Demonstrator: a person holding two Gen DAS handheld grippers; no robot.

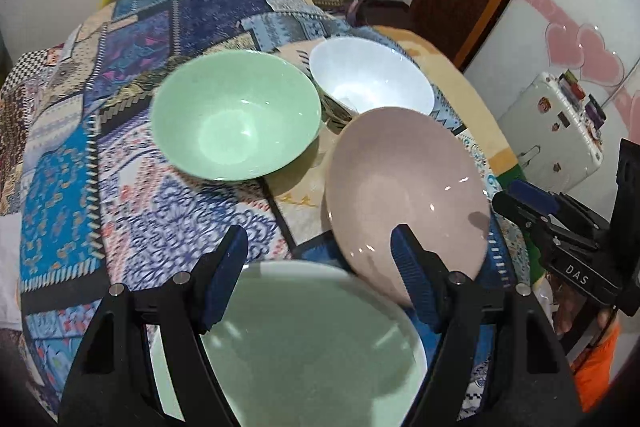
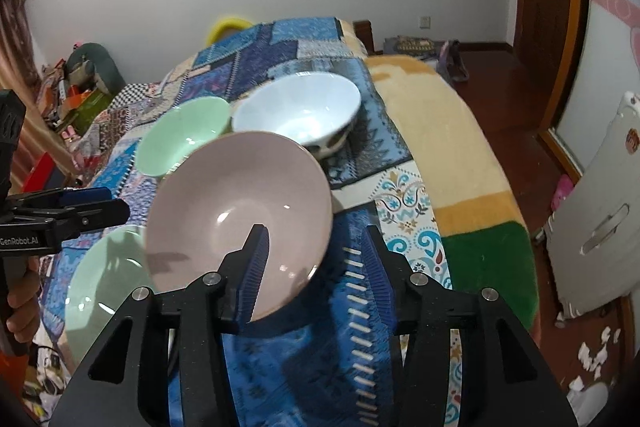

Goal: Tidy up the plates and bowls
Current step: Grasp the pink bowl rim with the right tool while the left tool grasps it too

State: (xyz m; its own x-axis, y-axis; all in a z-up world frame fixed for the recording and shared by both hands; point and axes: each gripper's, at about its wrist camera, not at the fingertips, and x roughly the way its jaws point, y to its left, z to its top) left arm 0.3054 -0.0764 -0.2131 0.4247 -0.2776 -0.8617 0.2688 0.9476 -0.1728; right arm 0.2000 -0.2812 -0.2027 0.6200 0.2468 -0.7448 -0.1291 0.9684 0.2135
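A bed with a bright patchwork blanket (image 1: 72,187) holds four dishes. Far back on the blanket sits a green bowl (image 1: 236,115), and just to its right sits a white bowl (image 1: 372,79) with dark spots on its outside. The two bowls are very close together, but it is hard to tell if they touch.

Nearer, on the right, is a pink plate (image 1: 404,195). It is tilted up, with its near-left edge resting over the rim of a pale green plate (image 1: 312,343) that lies nearest of all.

The left gripper (image 1: 320,279) hangs over the pale green plate. Its two blue fingers are wide apart and hold nothing.

The right gripper (image 2: 316,267) is by the near edge of the pink plate (image 2: 240,219). Its jaws are apart. The rim of the pink plate is between them. The left finger is over the inside of the plate and the right finger is over the blanket, away from the rim. The pads do not look like they squeeze the plate.

Past the blanket on the right is a yellow and green fuzzy cover (image 2: 472,163), then a dark wooden floor (image 2: 516,131). A white suitcase (image 1: 552,131) stands by the wall.
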